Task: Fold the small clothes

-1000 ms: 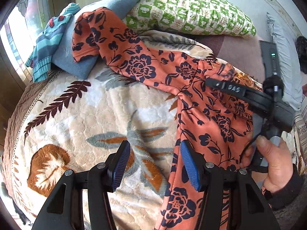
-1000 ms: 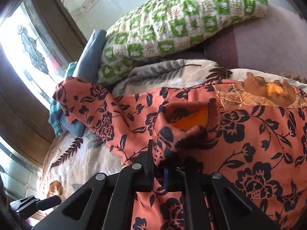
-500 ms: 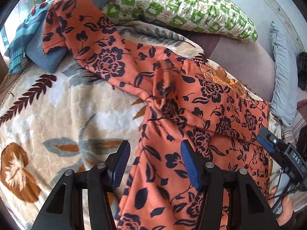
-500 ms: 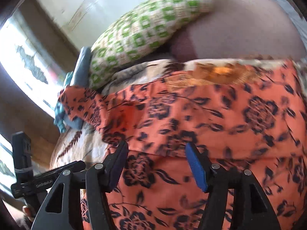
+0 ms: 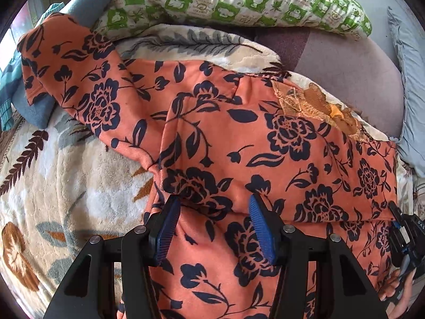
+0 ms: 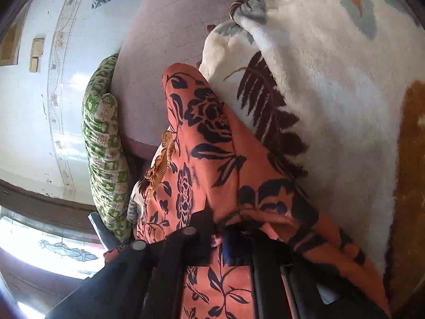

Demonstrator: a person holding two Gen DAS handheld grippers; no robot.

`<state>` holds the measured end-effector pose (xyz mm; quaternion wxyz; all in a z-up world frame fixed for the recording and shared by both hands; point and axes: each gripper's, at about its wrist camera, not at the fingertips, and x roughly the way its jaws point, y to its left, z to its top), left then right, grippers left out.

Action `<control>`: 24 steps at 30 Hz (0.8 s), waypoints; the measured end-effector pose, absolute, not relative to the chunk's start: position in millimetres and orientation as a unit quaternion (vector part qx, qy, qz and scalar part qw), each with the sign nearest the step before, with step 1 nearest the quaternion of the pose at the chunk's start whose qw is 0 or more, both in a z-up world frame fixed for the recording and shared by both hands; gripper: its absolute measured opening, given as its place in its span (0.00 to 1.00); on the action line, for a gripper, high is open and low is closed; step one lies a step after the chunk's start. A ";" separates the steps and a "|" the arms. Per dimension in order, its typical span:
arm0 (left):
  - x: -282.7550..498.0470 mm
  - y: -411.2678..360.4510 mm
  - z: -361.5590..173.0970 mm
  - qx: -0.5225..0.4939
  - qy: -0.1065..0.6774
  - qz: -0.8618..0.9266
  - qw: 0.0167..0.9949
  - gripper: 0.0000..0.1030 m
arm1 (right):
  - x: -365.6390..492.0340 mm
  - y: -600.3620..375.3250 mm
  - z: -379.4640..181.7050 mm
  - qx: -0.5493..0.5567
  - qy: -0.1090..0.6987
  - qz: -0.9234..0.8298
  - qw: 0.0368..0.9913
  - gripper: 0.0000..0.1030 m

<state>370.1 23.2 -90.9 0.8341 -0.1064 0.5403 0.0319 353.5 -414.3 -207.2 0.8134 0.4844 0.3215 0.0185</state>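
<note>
An orange garment with dark blue flowers (image 5: 239,138) lies spread across the blanket, one sleeve stretching to the upper left over a blue cloth. My left gripper (image 5: 212,204) hovers open just above the garment's lower middle, with nothing between its blue pads (image 5: 261,228). My right gripper (image 5: 403,236) shows at the garment's right edge, with a hand (image 5: 398,292) behind it. In the right wrist view that gripper (image 6: 228,236) is rolled sideways. Its jaws are closing tight, with a fold of the orange garment (image 6: 212,146) pinched between them.
A cream fleece blanket with leaf prints (image 5: 66,180) covers the bed. A green checked pillow (image 5: 239,0) lies at the far side, a grey pillow (image 5: 409,79) at the right. A blue cloth (image 5: 79,2) and a striped teal garment (image 5: 5,85) sit at the upper left.
My right gripper let go of the bunched cloth, opened, swung to the garment's right edge, rolled over and shut on it. My left gripper moved right and lower over the garment, which now lies flatter.
</note>
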 end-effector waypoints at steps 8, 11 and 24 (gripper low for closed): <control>388.4 7.7 -129.4 -0.077 0.565 0.057 0.819 0.51 | 353.2 -445.8 -214.8 0.428 0.370 -0.044 0.823 0.07; 378.0 9.5 -116.8 -0.083 0.561 0.036 0.823 0.47 | 331.6 -442.0 -198.3 0.434 0.360 -0.046 0.825 0.11; 376.2 6.8 -116.5 -0.108 0.561 0.019 0.821 0.48 | 354.3 -397.4 -196.2 0.301 0.413 -0.064 0.857 0.17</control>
